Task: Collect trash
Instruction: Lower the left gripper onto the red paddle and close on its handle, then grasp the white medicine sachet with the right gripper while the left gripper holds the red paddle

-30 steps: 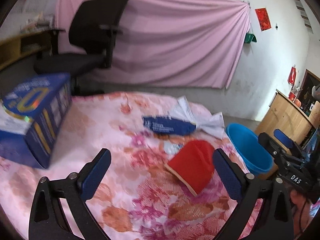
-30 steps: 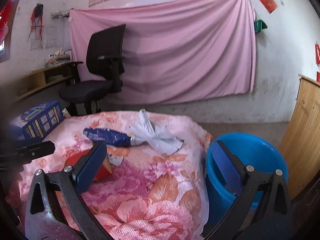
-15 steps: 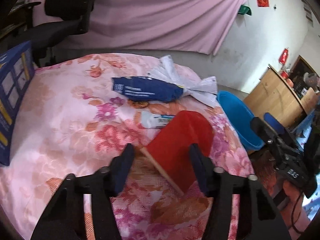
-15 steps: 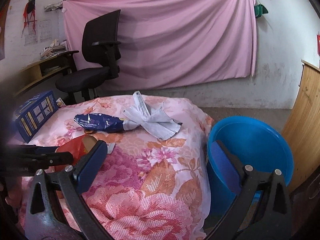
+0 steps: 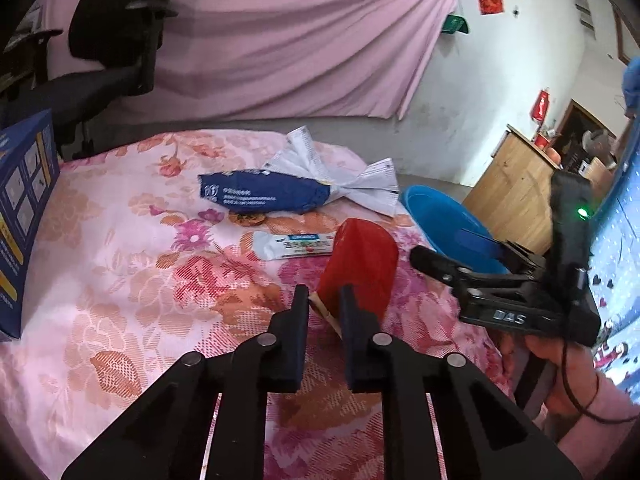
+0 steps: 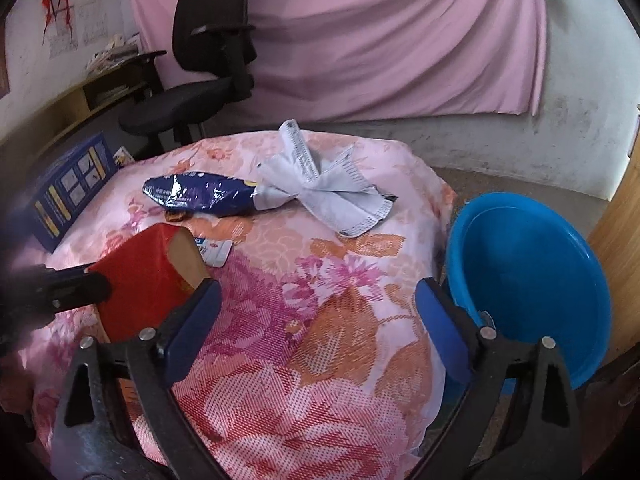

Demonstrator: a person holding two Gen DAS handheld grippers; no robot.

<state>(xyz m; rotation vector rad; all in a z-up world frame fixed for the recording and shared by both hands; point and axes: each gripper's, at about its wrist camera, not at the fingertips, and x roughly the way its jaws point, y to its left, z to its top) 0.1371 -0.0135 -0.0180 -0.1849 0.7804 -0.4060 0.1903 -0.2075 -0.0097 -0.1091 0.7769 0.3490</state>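
A red carton (image 5: 362, 264) with a brown cardboard flap lies on the flowered bedspread (image 5: 140, 280). My left gripper (image 5: 324, 300) is shut on its near edge, and the carton tilts up. In the right wrist view the red carton (image 6: 140, 276) sits at the left with a left finger (image 6: 76, 286) on it. My right gripper (image 6: 318, 308) is open over the bedspread (image 6: 320, 360) with nothing between its fingers. A blue basin (image 6: 528, 280) stands just right of it, beside the bed. Farther back lie a blue snack bag (image 5: 264, 196), a crumpled white wrapper (image 5: 340, 176) and a small white packet (image 5: 296, 245).
A blue printed box (image 5: 20, 216) stands at the bed's left edge. A black office chair (image 6: 212, 60) and a pink curtain (image 6: 380, 40) are behind the bed. A wooden cabinet (image 5: 512, 184) stands behind the basin (image 5: 448, 224). A hand holds the right gripper (image 5: 452, 246).
My left gripper moved forward and went from wide open to shut on the red carton's edge, tilting it up. The right gripper stayed open and drifted slightly left over the bed.
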